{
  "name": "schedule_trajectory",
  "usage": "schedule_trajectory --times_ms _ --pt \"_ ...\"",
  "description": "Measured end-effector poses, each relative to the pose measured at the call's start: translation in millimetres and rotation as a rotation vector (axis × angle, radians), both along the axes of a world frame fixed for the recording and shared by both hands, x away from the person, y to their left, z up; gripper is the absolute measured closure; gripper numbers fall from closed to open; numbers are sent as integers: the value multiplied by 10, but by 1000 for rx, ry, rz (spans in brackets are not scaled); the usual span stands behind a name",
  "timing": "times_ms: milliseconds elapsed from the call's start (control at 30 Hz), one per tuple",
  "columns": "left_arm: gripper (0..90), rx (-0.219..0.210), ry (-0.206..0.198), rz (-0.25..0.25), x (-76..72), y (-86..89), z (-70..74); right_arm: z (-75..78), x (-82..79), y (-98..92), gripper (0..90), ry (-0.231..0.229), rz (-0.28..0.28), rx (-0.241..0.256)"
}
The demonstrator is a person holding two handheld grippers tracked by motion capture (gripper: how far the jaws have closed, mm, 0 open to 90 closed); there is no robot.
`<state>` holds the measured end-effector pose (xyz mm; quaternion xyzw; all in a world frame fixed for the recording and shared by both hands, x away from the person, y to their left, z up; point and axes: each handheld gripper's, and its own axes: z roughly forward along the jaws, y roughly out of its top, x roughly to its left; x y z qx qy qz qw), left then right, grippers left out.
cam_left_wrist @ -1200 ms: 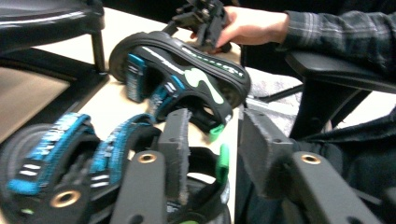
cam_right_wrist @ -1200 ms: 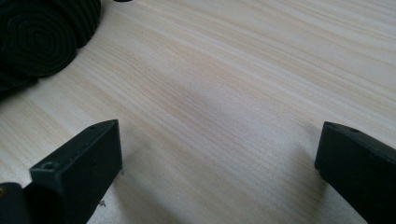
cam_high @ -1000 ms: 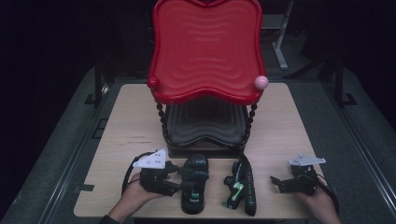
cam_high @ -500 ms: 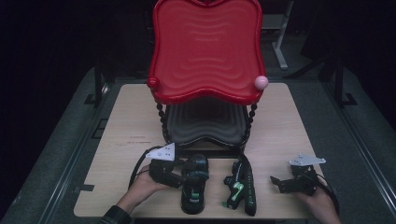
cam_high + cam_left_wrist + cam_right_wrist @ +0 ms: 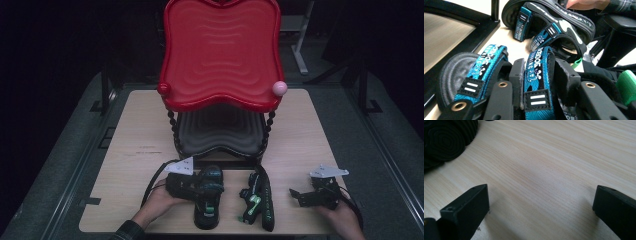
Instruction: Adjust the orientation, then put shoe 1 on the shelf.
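from above, we are seeing our left gripper (image 5: pixel 192 186) lying on the sandal (image 5: pixel 208 200) at the table's (image 5: pixel 300 130) near edge; its own camera is showing jaws clenching a blue strap (image 5: pixel 536 82). our right gripper (image 5: pixel 541 217) is resting spread wide over bare wood.

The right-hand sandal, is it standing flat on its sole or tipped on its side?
Tipped on its side: the right-hand sandal shows its sole edge and straps sideways on the table.

The table (image 5: pixel 554 170) is made of pale, smooth wood. The sandal (image 5: pixel 537 82) straps are woven cloth. The red tray (image 5: pixel 220 50) looks shiny.
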<state>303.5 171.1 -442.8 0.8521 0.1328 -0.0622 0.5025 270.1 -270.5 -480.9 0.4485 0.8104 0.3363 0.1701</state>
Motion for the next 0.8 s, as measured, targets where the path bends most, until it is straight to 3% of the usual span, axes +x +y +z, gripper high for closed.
schedule_trajectory --times_ms 533,800 --pt "678 10 -9 31 -33 20 44 0 -1 0 1 0 0 0" --pt "680 -8 4 32 -51 36 119 0 -1 -1 1 0 0 1"
